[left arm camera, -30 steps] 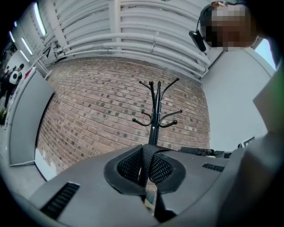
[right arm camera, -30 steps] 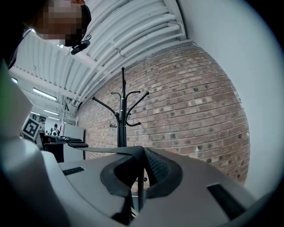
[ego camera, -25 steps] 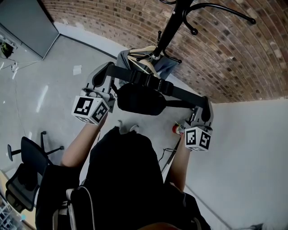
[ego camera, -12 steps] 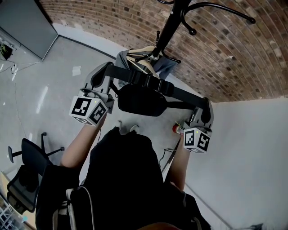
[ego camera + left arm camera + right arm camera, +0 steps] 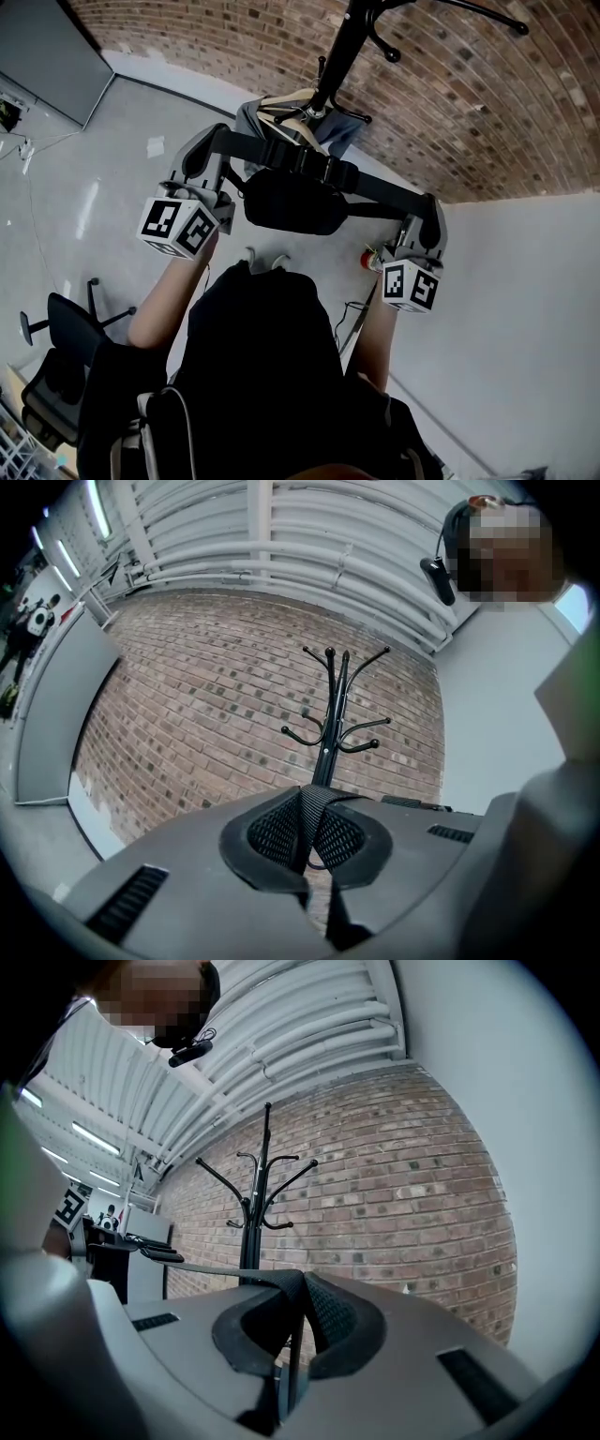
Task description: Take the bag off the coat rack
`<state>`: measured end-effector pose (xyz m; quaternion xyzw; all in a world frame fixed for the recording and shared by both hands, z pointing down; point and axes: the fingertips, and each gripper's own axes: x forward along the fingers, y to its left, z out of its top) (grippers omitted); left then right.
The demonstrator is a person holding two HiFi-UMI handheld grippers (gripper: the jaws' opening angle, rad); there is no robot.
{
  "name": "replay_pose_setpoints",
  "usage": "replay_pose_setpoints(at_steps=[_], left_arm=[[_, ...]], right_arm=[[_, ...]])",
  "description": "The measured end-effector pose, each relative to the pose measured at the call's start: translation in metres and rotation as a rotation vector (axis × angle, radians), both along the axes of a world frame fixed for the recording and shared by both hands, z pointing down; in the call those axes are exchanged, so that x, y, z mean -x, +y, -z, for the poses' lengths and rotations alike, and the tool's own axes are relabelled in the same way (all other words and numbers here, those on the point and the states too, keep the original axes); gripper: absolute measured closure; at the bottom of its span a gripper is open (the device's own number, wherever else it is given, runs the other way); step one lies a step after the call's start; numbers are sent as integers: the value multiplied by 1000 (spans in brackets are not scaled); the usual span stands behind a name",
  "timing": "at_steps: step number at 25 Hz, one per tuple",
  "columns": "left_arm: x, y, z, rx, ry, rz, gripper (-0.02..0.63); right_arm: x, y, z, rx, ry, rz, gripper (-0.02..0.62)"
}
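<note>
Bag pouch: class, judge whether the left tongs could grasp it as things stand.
Probably not: the left tongs are shut on the strap, like the right tongs, with the pouch hanging between them. They would have to let go first.

Black bag [image 5: 286, 202] hangs from level taut strap [image 5: 300, 167], near black coat rack [image 5: 339, 58].

Brick wall [image 5: 234, 47] at the back, white wall [image 5: 525, 309] at right. On the grey floor [image 5: 94, 197]: paper scrap [image 5: 156, 146], small red item [image 5: 368, 257]. Black office chair [image 5: 54, 398] lower left. Denim garment [image 5: 343, 137] on a wooden hanger [image 5: 281, 99].
</note>
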<state>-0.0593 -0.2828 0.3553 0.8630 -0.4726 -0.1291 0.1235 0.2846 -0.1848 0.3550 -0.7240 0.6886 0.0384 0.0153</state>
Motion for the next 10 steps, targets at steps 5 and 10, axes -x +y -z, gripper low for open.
replay_pose_setpoints(at_steps=[5,10], left_arm=[[-1,0,0,5,5,2,586],[-8,-2,2,-15,-12,-1,586]], right_arm=[[-1,-3,1,-8,-1,10,575],[-7,0,1,-7,-7,-3,575]])
